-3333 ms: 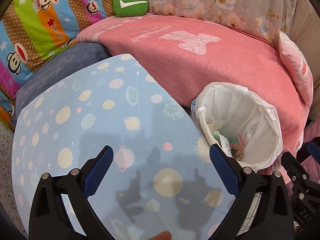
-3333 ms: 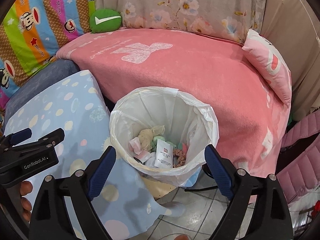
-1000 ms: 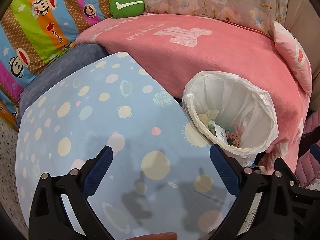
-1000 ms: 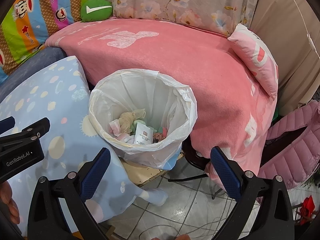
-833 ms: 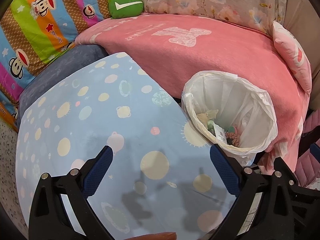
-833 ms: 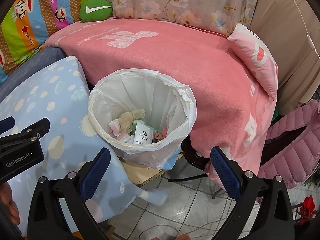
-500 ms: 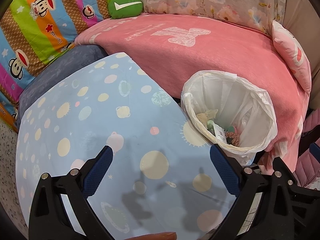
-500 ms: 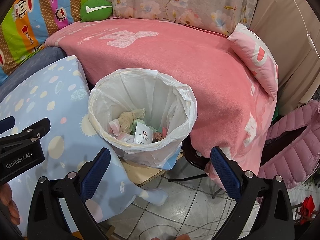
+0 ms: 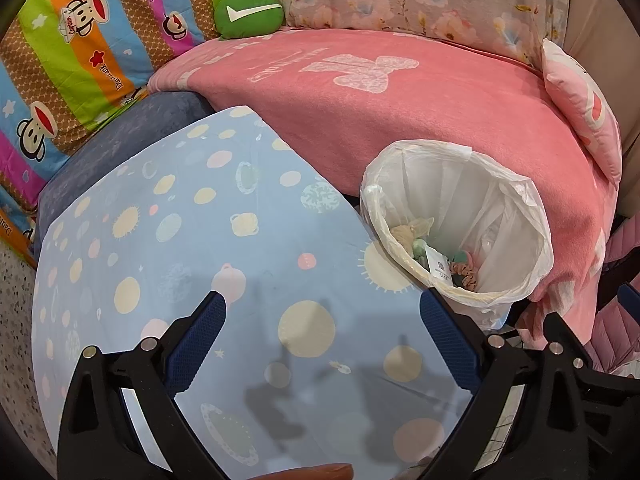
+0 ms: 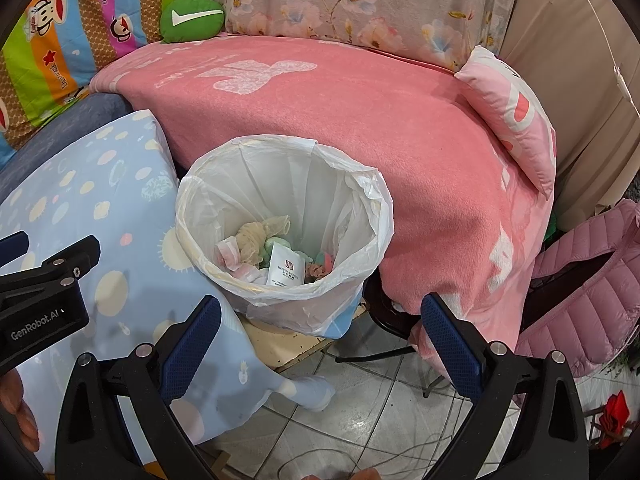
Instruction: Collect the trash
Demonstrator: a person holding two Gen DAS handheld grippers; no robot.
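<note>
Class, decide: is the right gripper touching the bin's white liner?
Apart. The right wrist view shows the open right gripper empty, its fingers short of the white liner.

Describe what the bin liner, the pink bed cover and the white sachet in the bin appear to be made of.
Translucent white bin liner: thin plastic film, glossy and crinkled, judging by its folds. Pink bed cover: seemingly fleece, matte with fuzzy nap. Flat white printed sachet: smooth, probably plastic or coated paper; the pictures cannot settle which.

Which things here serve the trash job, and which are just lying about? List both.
Job: white-lined trash bin; crumpled wrappers and white sachet inside it; open left tongs; open right tongs.

Lying about: green swoosh cushion; pink fleece blanket; pink quilted jacket.
</note>
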